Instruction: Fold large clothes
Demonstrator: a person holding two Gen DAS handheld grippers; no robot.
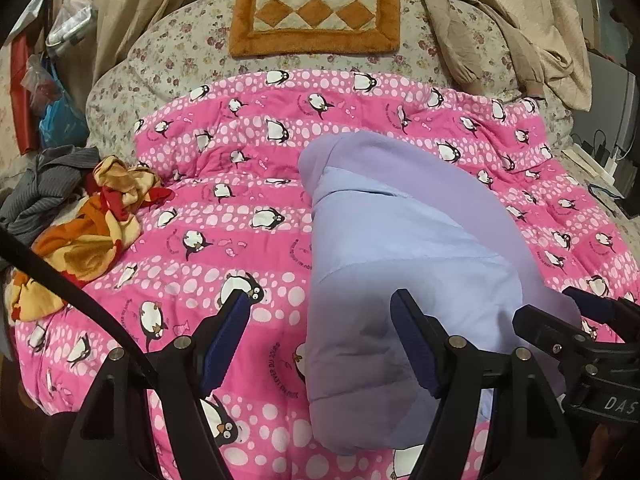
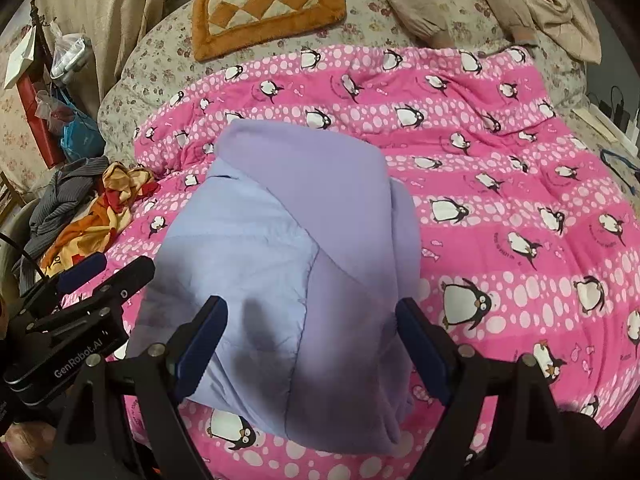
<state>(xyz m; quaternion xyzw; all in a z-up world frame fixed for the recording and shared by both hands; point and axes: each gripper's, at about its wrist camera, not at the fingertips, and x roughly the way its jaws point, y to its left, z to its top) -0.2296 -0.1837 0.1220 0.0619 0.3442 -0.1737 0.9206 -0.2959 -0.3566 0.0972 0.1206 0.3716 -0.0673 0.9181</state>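
A lavender padded jacket lies folded in a compact bundle on the pink penguin quilt; it also shows in the right wrist view, on the quilt. My left gripper is open and empty, just above the bundle's near left edge, one finger over the quilt, the other over the jacket. My right gripper is open and empty, its fingers straddling the bundle's near end. Each gripper shows at the edge of the other's view.
An orange checkered mat lies at the bed's far end. Beige clothes lie at the far right. An orange-yellow patterned cloth and a grey striped garment lie at the left edge. Bags stand beside the bed.
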